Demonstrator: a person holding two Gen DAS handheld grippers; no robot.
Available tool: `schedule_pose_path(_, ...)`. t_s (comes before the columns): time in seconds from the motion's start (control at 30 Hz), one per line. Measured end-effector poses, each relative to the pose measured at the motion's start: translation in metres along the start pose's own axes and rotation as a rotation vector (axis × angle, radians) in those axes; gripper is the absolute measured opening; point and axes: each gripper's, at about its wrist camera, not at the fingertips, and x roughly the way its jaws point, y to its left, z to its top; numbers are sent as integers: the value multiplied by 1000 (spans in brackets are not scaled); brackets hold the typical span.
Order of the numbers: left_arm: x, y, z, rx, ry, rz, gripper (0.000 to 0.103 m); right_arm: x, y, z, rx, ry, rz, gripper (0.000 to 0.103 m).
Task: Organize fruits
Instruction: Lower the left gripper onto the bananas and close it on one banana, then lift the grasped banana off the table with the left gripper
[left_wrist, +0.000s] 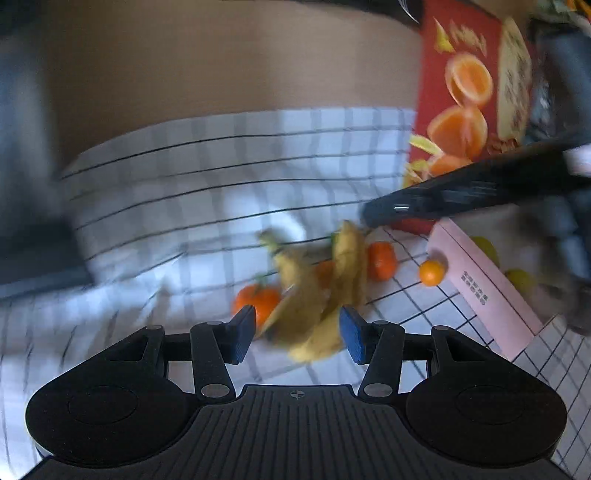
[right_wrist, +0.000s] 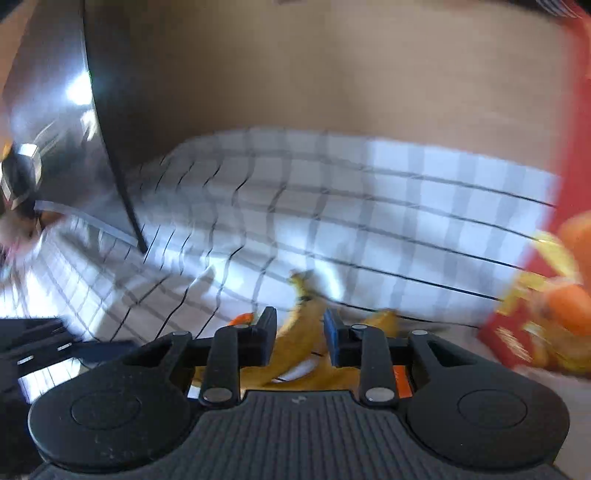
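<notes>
Home table, checked tablecloth (left_wrist: 229, 173), printed orange carton (left_wrist: 469, 110), loose fruit

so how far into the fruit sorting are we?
Early. Done: yellow-green fruits already lie in the pink box. In hand: nothing firmly; right gripper straddles the bananas, jaws apart, and left gripper is open. Left: bananas, tangerines and small orange fruit lie loose on the checked cloth.

1. Bananas (left_wrist: 314, 295) lie on the checked cloth (left_wrist: 184, 192), tangerines (left_wrist: 258, 301) touching them on both sides.
2. A printed box (left_wrist: 461, 92) stands behind, to the right.
3. The pink carton (left_wrist: 484, 291) lies right of the fruit.
</notes>
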Motion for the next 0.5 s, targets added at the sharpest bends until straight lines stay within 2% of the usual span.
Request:
schedule_pose_path(0.1, 37, -8, 24, 45, 94, -1, 55, -36, -8, -16, 16, -34, -46, 42)
schedule_pose_path(0.23, 84, -5, 47, -2, 241, -13, 46, -67, -5, -43, -15, -45, -77, 42)
schedule_pose_path(0.33, 104, -6, 55, 36, 336, 11, 43, -82, -7, -64, -26, -44, -87, 42)
schedule_pose_path(0.5, 127, 3, 68, 43, 431, -23, 42, -93, -12, -92, -26, -25, -80, 43)
